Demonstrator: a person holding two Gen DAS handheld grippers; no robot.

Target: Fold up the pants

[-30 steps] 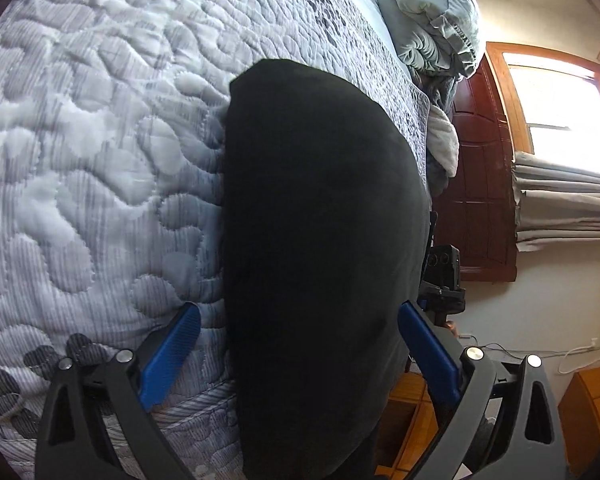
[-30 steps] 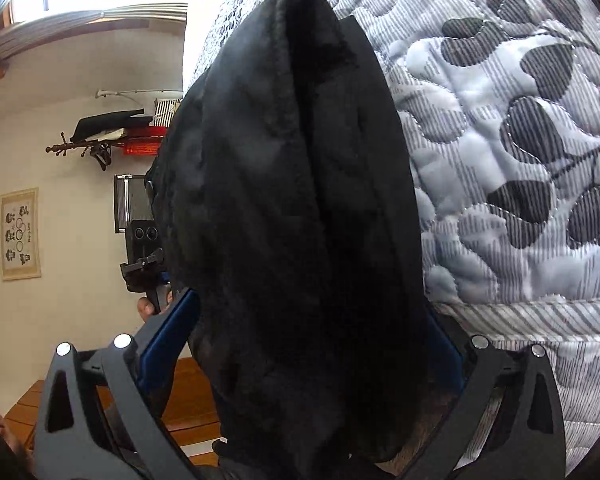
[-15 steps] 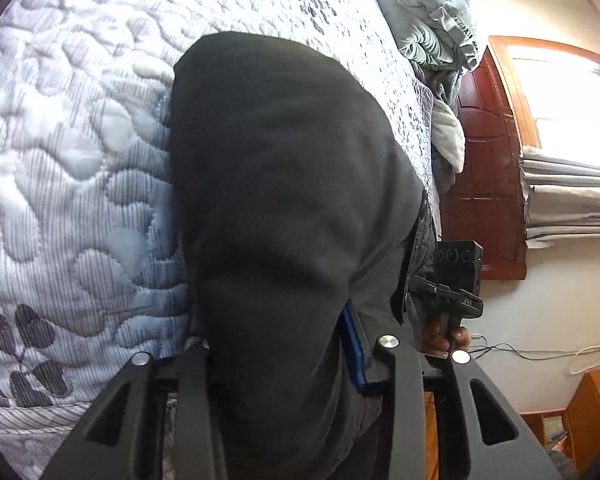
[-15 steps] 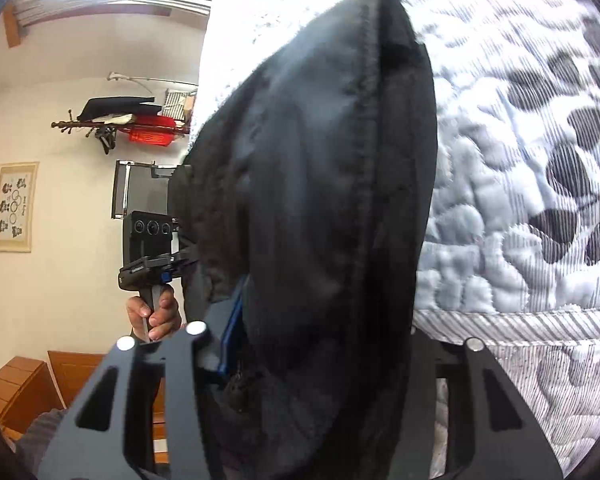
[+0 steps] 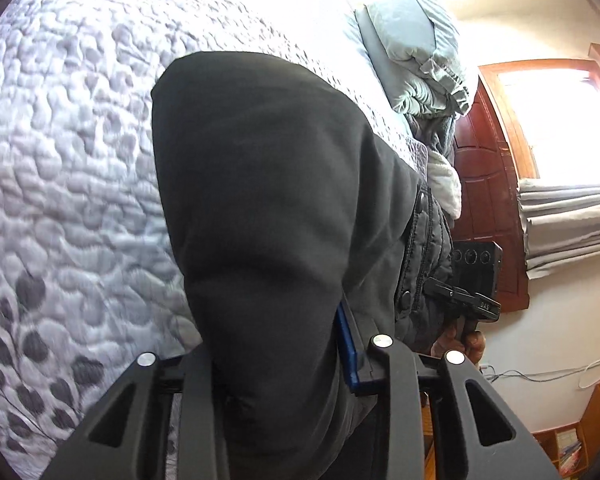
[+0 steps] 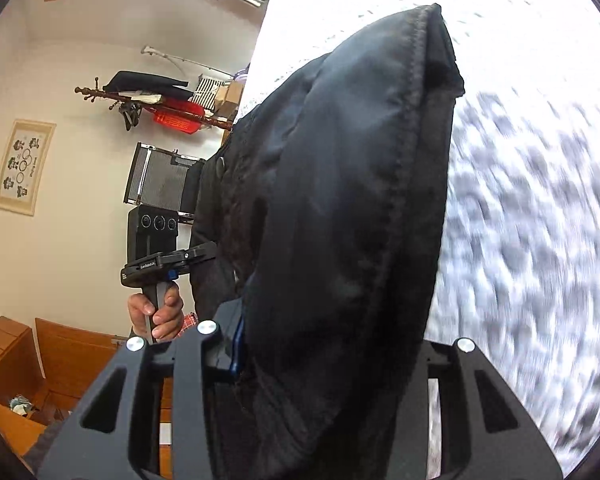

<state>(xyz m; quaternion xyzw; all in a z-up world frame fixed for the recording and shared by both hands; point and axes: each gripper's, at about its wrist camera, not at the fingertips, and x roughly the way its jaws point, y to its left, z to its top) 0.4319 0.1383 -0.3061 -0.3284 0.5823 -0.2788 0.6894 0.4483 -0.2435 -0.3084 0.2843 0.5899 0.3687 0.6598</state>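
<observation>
The black pants (image 5: 268, 200) fill the middle of the left wrist view, draped from my left gripper (image 5: 276, 360) up over the quilted bed (image 5: 68, 168). My left gripper is shut on the pants' edge; only one blue pad (image 5: 346, 344) shows. In the right wrist view the pants (image 6: 348, 208) hang bunched with a stitched seam, and my right gripper (image 6: 324, 352) is shut on them, lifted off the quilt (image 6: 540, 200). Each view shows the other gripper's handle held in a hand.
Grey pillows (image 5: 416, 44) lie piled at the bed's far end beside a dark wooden door (image 5: 488, 200) and a window. In the right wrist view a coat rack (image 6: 156, 100), a framed picture (image 6: 24, 164) and wooden furniture (image 6: 28, 356) stand by the wall.
Both grippers closed on the pants' edge and then lifted it; the bed now sits farther away and the right wrist view blurs with motion.
</observation>
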